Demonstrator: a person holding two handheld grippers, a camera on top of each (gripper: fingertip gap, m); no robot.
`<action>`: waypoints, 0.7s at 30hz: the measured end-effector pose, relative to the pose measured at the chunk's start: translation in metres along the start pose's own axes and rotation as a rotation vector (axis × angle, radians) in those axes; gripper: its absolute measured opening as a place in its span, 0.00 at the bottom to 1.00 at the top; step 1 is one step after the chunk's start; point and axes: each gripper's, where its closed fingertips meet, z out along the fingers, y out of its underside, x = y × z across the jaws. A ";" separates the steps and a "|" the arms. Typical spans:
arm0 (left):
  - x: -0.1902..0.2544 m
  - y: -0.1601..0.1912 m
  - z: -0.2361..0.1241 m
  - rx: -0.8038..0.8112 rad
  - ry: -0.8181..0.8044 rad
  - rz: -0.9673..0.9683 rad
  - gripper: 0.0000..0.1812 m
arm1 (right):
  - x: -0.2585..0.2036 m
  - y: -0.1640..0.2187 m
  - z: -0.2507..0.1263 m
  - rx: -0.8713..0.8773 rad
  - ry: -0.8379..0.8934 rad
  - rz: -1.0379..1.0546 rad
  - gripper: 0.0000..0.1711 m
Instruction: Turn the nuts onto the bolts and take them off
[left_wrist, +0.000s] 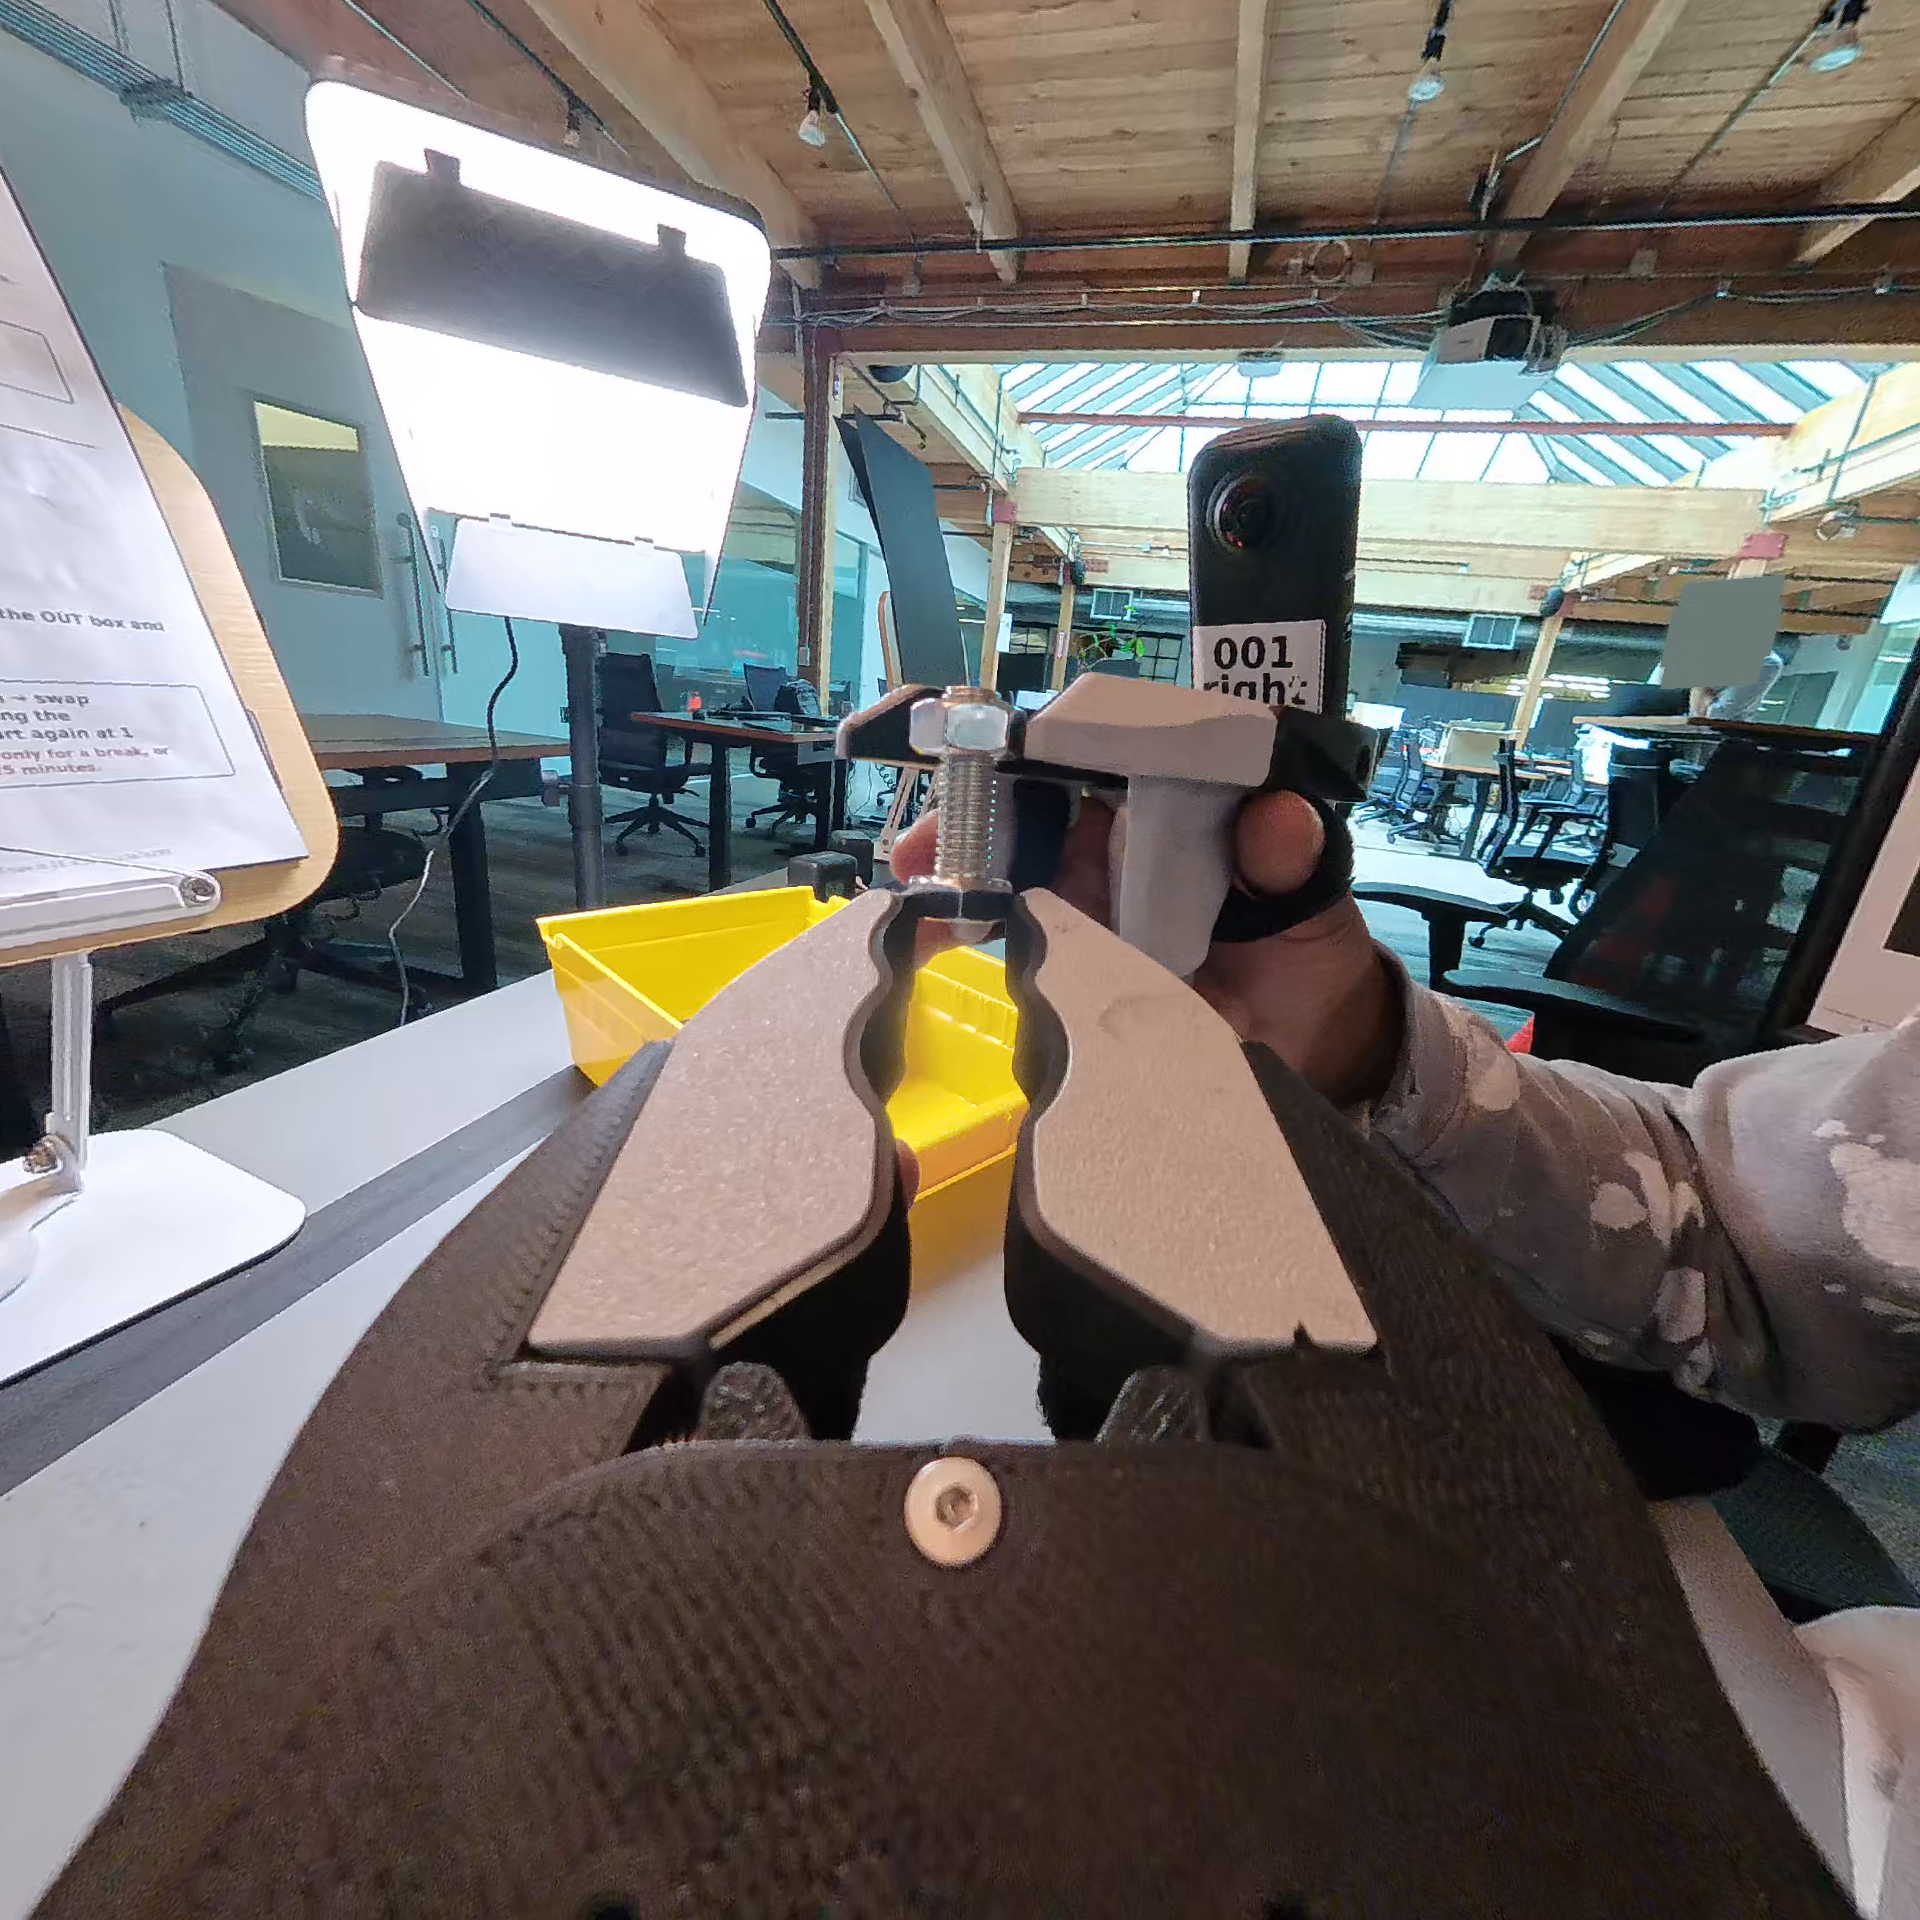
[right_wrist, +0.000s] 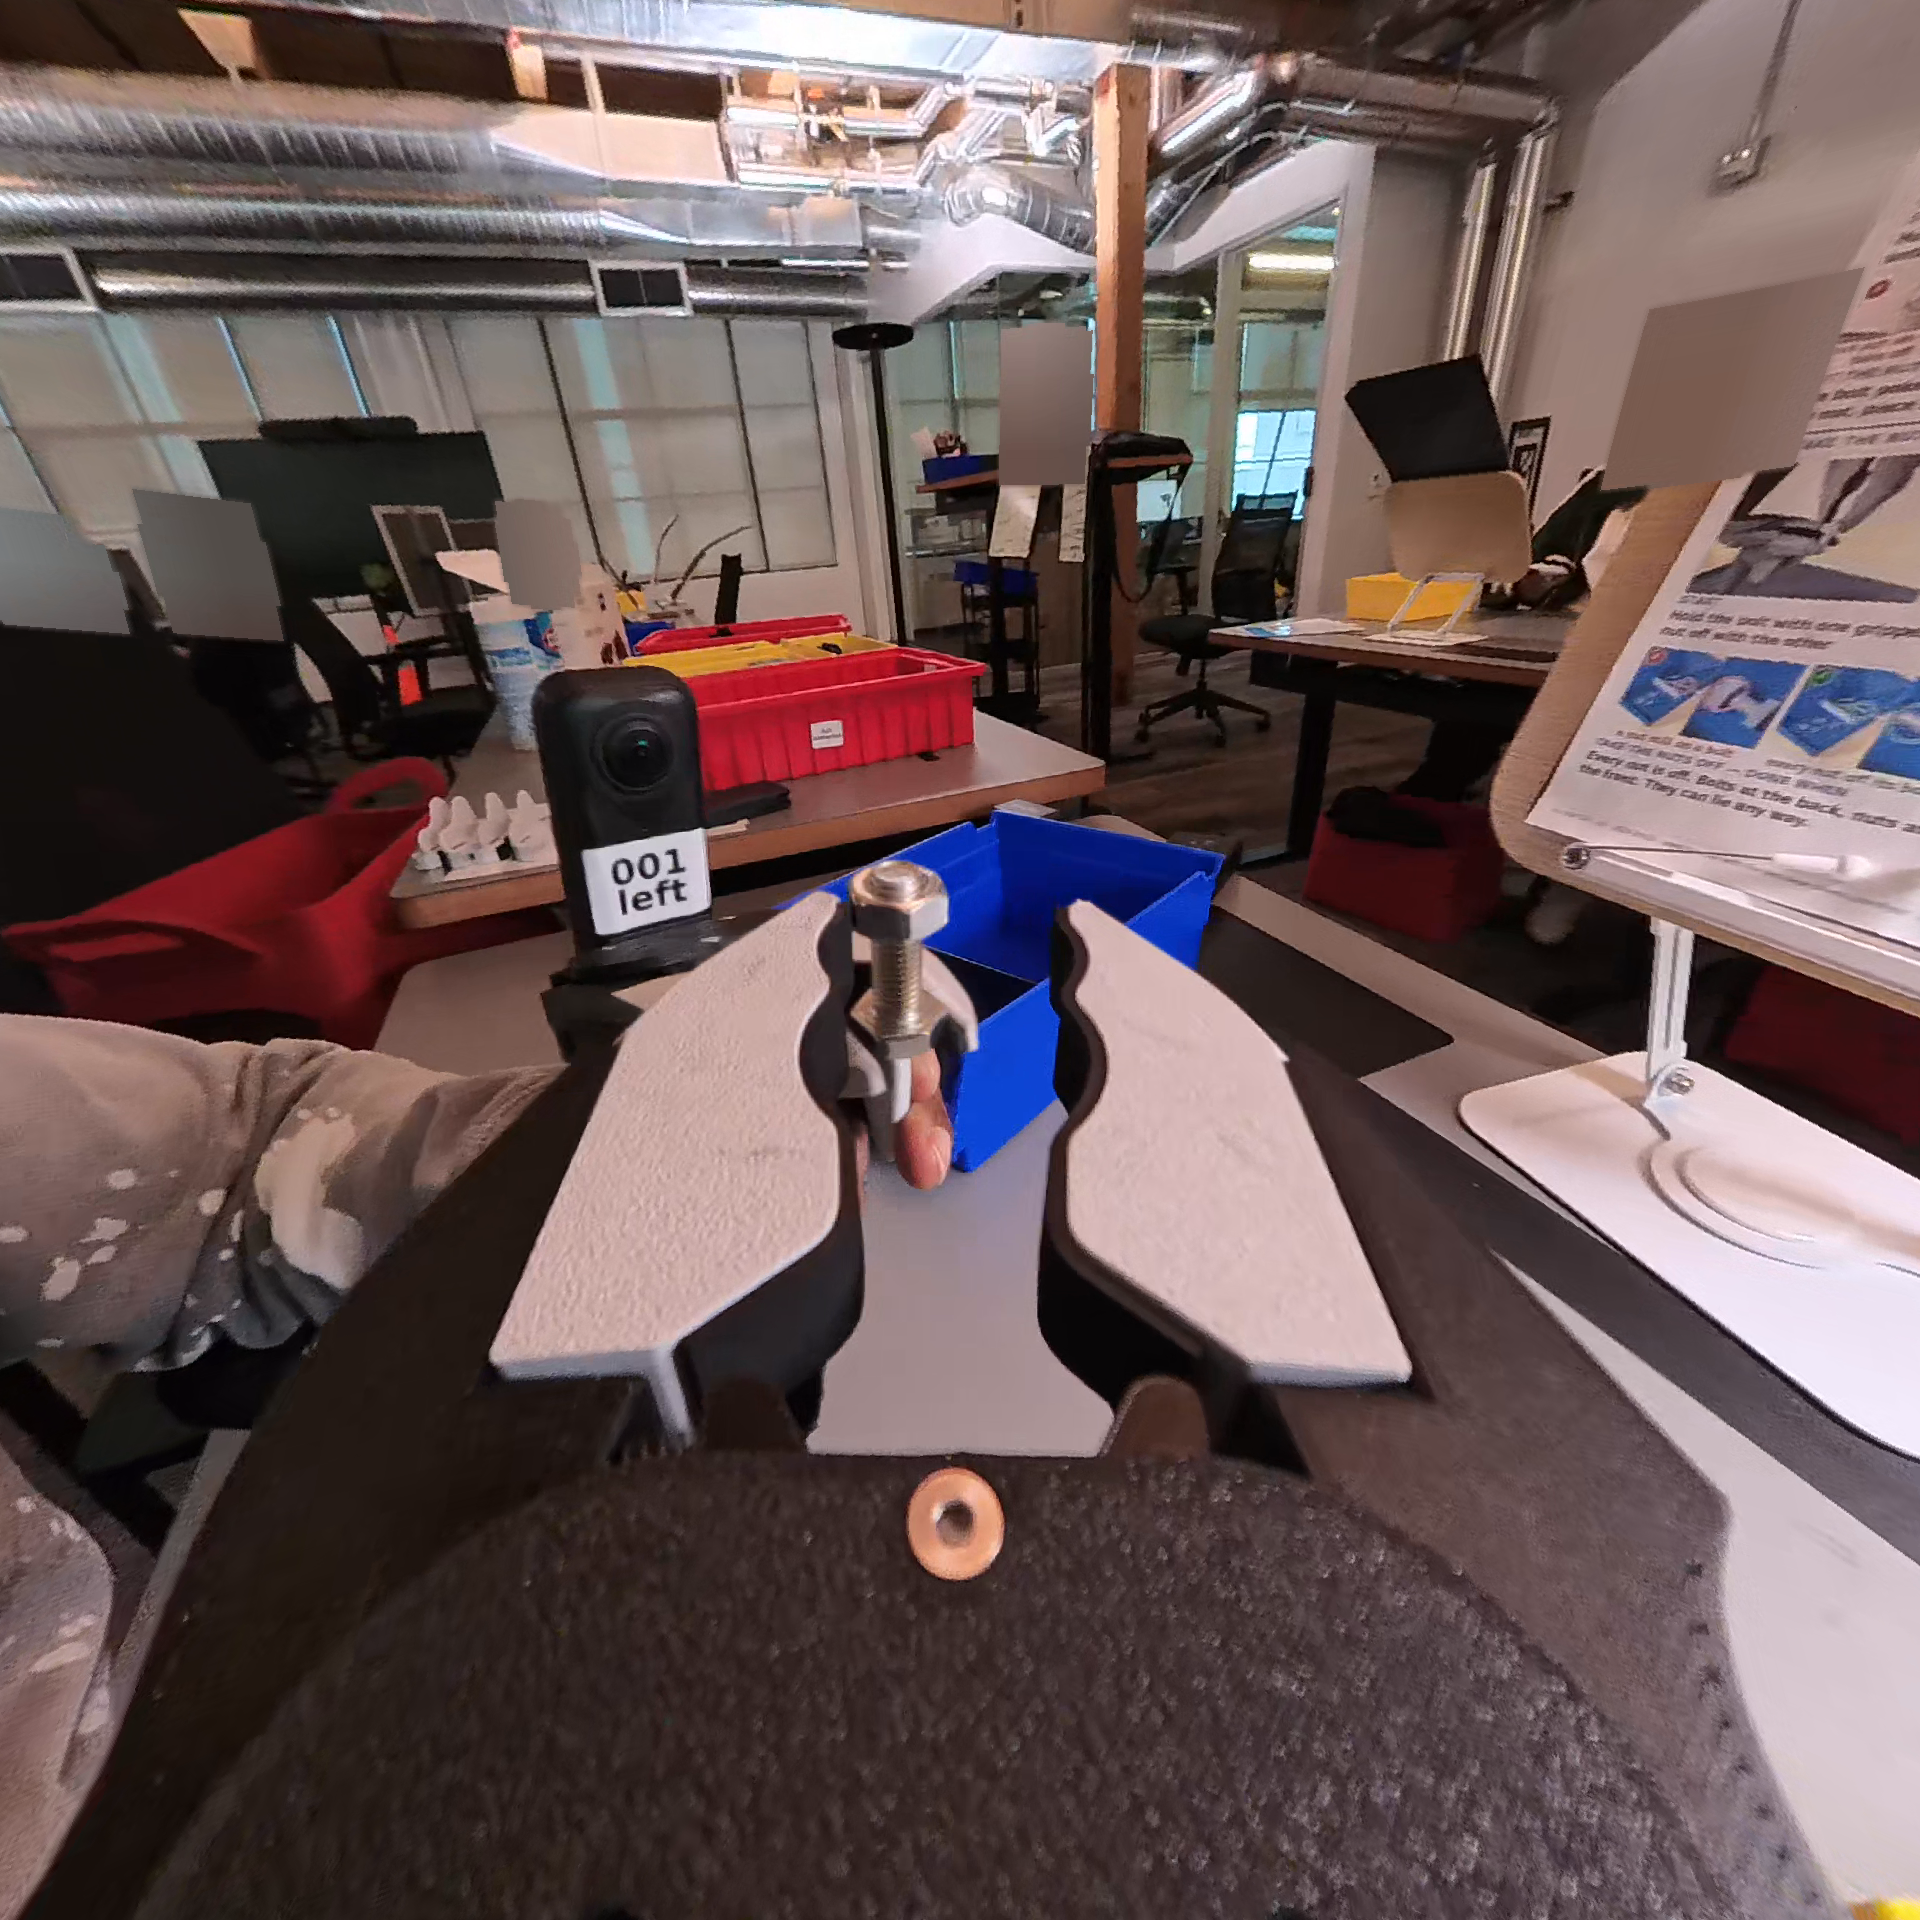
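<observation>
While the bolt (left_wrist: 964, 821) stands upright in the air, head pinched in the left gripper (left_wrist: 961, 914), a nut (left_wrist: 961, 727) sits at its top end, so unscrewing seems nearly done. The right gripper (right_wrist: 951, 935) is spread, flanking that nut. The yellow bin (left_wrist: 727, 966) below leaves room.

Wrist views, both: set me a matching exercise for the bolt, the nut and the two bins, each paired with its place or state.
Things:
1. bolt
2. nut
3. yellow bin
4. blue bin

Places or states:
A. on the table beyond the right gripper
B. upright, head clamped in the left gripper
C. at the bolt's top end, between the right gripper's open fingers
D. on the table beyond the left gripper

Pairs: 1-B, 2-C, 3-D, 4-A
</observation>
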 end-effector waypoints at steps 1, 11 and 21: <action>-0.001 0.000 0.000 0.000 -0.002 -0.007 0.10 | 0.002 0.000 -0.001 0.006 0.002 0.000 0.22; -0.001 0.001 0.000 0.002 0.000 -0.007 0.10 | -0.003 -0.003 -0.001 0.010 -0.015 0.007 0.23; -0.002 -0.003 -0.002 0.016 -0.002 -0.004 0.10 | 0.009 -0.010 -0.009 0.050 0.010 0.031 0.20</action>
